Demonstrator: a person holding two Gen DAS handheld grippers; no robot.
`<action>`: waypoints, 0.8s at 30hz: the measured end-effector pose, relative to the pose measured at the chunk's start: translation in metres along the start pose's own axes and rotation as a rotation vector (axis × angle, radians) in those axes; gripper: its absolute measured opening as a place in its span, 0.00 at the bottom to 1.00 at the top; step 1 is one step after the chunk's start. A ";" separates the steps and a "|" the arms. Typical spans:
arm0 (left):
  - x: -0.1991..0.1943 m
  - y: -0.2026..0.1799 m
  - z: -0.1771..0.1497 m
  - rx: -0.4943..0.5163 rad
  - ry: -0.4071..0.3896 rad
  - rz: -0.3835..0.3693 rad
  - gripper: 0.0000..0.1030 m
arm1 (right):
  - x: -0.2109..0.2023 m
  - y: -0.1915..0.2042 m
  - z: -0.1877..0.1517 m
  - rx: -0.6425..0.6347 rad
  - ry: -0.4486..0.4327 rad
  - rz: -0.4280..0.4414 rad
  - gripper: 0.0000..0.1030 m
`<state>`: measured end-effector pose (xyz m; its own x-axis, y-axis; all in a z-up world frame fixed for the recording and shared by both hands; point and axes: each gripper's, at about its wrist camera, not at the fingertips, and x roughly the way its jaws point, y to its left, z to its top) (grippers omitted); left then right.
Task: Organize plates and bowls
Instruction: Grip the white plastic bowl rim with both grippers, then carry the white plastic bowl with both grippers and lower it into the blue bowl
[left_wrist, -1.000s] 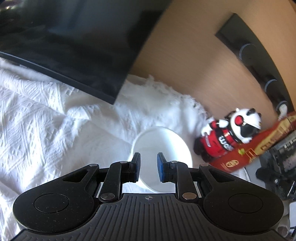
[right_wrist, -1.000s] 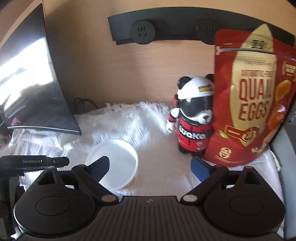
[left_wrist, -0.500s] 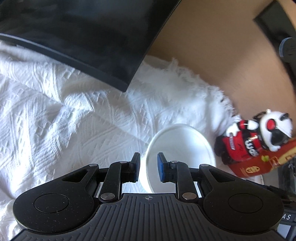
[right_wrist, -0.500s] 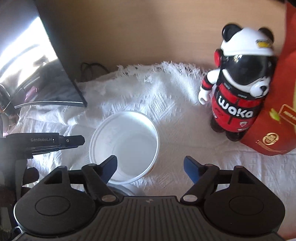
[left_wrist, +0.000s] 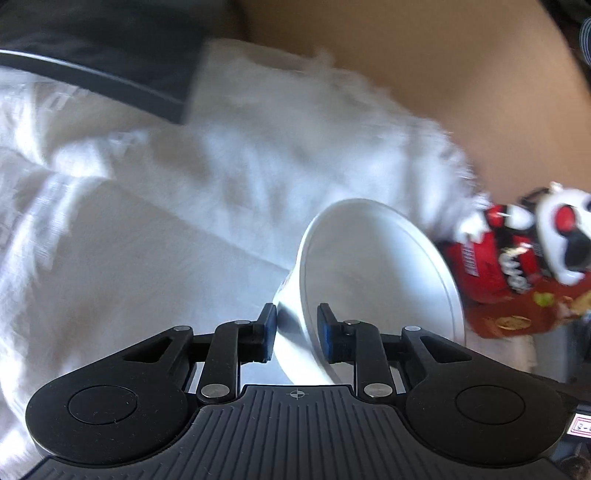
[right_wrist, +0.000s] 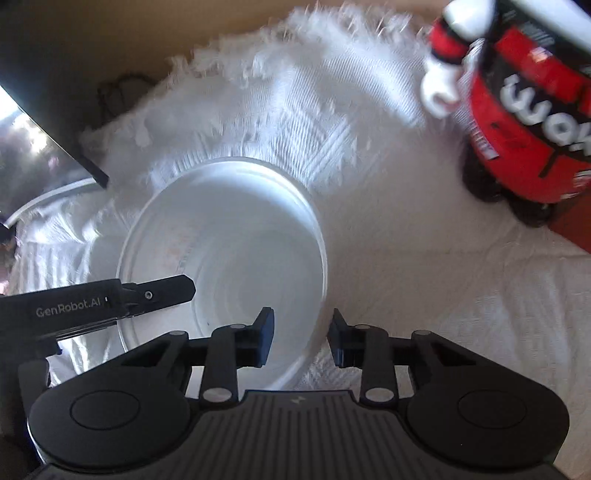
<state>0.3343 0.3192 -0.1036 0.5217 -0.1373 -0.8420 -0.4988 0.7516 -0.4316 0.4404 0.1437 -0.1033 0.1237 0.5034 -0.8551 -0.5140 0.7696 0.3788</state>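
the white bowl (right_wrist: 225, 258) sits on the white textured cloth (right_wrist: 424, 295), tilted in the left wrist view so its opening faces up and to the right. the left gripper (left_wrist: 296, 328) straddles the bowl's near wall – one blue pad outside, the other inside – and its jaws are opening, the pads standing a little off the wall on both sides, so the rim is between them but not pinched. in the right wrist view the right gripper (right_wrist: 300, 338) has come to its tightest around the bowl's right-hand rim; the left pad is inside the bowl, the right pad outside, and the wall runs between them – clenched on the bowl. the left gripper's black finger reaches across the bowl's left edge there. a panda figurine (right_wrist: 517, 110) in red and black stands on the cloth beyond, beside a red pouch (left_wrist: 517, 317). a dark monitor (left_wrist: 92, 55) stands at the far left.
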 end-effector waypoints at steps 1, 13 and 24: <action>0.000 -0.008 -0.002 0.009 0.013 -0.023 0.25 | -0.009 -0.004 0.000 0.003 -0.020 -0.007 0.30; 0.044 -0.109 -0.064 0.231 0.204 -0.064 0.22 | -0.098 -0.094 -0.044 0.107 -0.134 -0.147 0.31; 0.093 -0.125 -0.071 0.231 0.279 -0.014 0.21 | -0.063 -0.145 -0.066 0.238 -0.044 -0.130 0.33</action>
<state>0.3958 0.1662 -0.1505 0.3020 -0.2954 -0.9064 -0.3071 0.8700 -0.3858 0.4514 -0.0260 -0.1275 0.2147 0.4069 -0.8879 -0.2780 0.8969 0.3438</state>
